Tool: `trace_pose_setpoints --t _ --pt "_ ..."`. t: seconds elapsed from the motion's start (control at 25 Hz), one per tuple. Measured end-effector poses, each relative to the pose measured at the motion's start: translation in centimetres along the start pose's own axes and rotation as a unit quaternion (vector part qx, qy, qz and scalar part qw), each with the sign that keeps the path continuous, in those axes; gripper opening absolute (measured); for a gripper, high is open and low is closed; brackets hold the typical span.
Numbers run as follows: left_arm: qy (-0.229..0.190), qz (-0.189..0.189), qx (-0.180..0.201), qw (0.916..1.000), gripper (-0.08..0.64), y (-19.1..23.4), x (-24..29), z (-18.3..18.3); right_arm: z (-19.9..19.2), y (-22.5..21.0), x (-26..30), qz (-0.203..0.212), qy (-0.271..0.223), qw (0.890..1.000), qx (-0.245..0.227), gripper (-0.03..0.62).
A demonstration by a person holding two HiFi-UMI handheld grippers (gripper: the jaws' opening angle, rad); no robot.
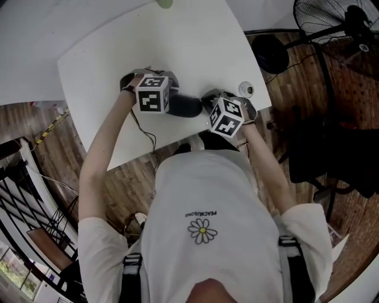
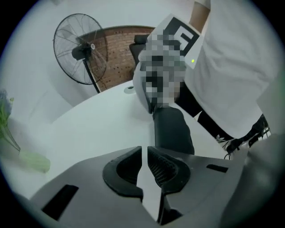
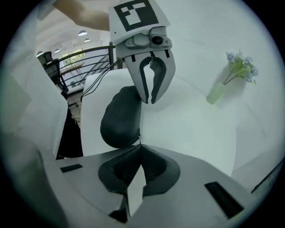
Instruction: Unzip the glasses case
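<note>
The white table (image 1: 118,53) carries the work area, and the person stands at its near edge with a gripper in each hand.

Left gripper (image 2: 144,153): the jaws are closed to a thin slit. Its own view shows only bare tabletop in the slit, and nothing is gripped. The unit points steeply down at the table. In the right gripper view its tips stand just at the far end of the glasses case (image 1: 186,106). Contact with that end cannot be confirmed.

Glasses case: a dark, rounded, elongated shell that lies flat on the table between the two grippers, near the table's front edge. The shell appears closed.

Right gripper (image 3: 139,149): the jaws are fully together and the pads meet at the tips. The tips sit against the near end of the case. A small bright metal piece (image 3: 140,141) shows at that exact spot. Whether the pads pinch this piece cannot be determined.

Further right in the head view, a small round object (image 1: 246,90) rests near the table corner, apart from the case. A standing fan (image 1: 323,15) is on the floor beyond the table.
</note>
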State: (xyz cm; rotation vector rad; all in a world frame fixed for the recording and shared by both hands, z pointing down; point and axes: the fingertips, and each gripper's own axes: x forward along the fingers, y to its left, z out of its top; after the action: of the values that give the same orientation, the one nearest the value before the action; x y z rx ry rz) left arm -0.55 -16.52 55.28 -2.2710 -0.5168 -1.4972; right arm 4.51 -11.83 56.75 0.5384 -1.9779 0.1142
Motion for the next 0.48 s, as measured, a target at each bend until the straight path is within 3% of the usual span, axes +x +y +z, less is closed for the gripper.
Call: trace_pose_setpoints --t 0.08,0.16,0.24,0.36,0.48 --pt "-0.042 0.000 -0.038 0.9984 0.062 -0.5 -0.9 0.7 -0.1 0.0 0.1 0.000 0.008 1.000 -0.028 0.006" --pt "-0.093 -0.005 -0.087 0.9919 0.161 -0.7 -2.0 2.1 -0.4 0.2 0.2 -0.001 0.010 0.999 -0.040 0.007" --pt "-0.115 -0.036 -0.106 0.9871 0.194 -2.0 -2.4 3.6 -0.6 0.1 0.4 -0.002 0.010 0.999 -0.043 0.006" --pt "-0.071 -0.089 -0.072 0.9909 0.307 -5.2 -0.4 3.9 -0.7 -0.1 0.7 -0.001 0.011 0.999 -0.045 0.007" --pt "-0.002 -0.057 -0.011 0.9983 0.344 -5.9 2.6 2.5 -0.5 -0.3 0.8 0.003 0.009 0.999 -0.048 0.006"
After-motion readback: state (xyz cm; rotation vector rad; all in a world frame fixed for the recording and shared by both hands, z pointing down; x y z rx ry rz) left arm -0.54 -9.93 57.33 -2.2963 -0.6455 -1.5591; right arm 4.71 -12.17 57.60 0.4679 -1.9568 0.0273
